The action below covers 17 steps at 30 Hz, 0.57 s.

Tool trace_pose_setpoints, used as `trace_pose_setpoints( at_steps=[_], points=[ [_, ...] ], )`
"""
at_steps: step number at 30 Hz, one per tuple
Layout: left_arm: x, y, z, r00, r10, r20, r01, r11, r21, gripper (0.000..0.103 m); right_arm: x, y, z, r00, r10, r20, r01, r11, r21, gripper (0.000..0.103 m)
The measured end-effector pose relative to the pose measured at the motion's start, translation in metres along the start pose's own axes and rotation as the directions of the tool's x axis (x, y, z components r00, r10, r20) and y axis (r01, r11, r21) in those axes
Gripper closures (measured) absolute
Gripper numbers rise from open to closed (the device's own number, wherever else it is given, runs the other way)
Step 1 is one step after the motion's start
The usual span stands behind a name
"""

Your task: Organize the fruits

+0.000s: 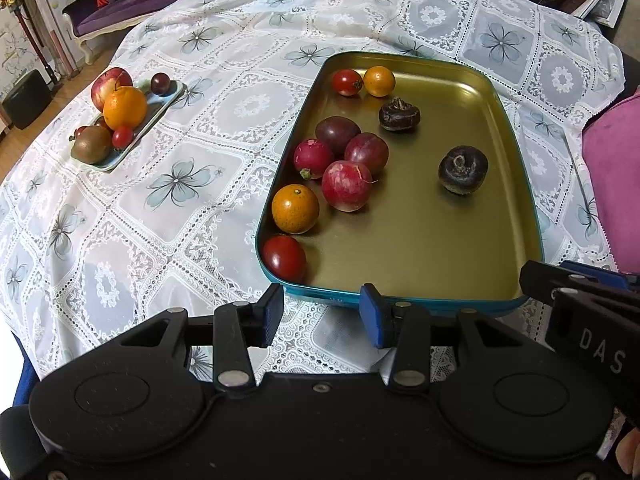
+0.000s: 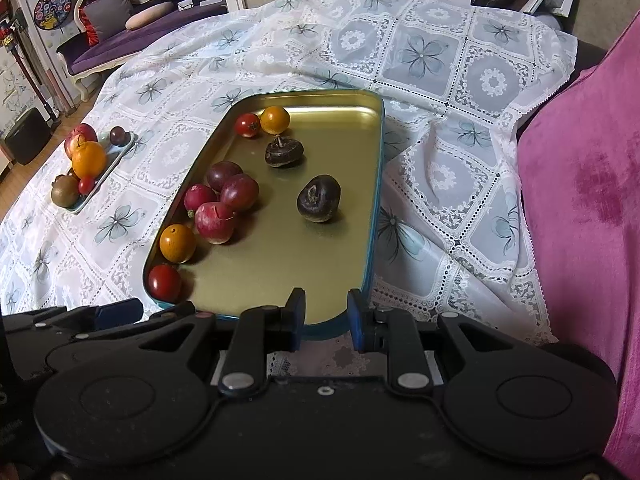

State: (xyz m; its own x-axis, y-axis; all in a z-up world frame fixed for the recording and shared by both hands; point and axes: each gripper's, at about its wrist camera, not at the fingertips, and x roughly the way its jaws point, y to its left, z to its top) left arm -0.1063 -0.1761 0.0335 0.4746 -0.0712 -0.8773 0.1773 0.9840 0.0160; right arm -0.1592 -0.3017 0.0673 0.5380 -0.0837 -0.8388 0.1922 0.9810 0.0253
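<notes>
Two black handheld grippers with blue pads hover at the near edge of a teal-rimmed, gold-lined rectangular metal tray [image 1: 516, 184]: the left gripper [image 1: 322, 314] stands spread and empty, while the right gripper [image 2: 325, 316] shows a narrow gap with nothing between its pads. The tray's near rim is partly hidden behind both tools. Only the right wrist view shows the pink cushion [image 2: 592, 184] at 3 o'clock and the lace tablecloth [image 2: 440, 184] draping off that edge. The tray's right half lies bare. The small pale-green dish [image 1: 168, 106] at 10 o'clock is crowded with fruit, some pieces hidden behind an orange [image 1: 125, 107]. Loose fruits line the tray's left wall; two dark water chestnuts [image 1: 463, 169] sit apart.
</notes>
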Motion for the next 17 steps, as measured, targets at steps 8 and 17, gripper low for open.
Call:
trace_pose_setpoints(
  at_steps=[8,17],
  points=[
    [-0.0002,-0.0007,0.0003,1.000,-0.006,0.003,0.006,1.000,0.004,0.052,-0.0005,0.0011,0.0007,1.000,-0.001,0.002,0.001,1.000,-0.003,0.078],
    [-0.0003,0.0001,0.0011,1.000,-0.012,0.012,0.012,1.000,0.009,0.052,-0.0010,0.0012,0.0018,1.000,-0.002,0.004,0.002,1.000,-0.003,0.078]
  ],
)
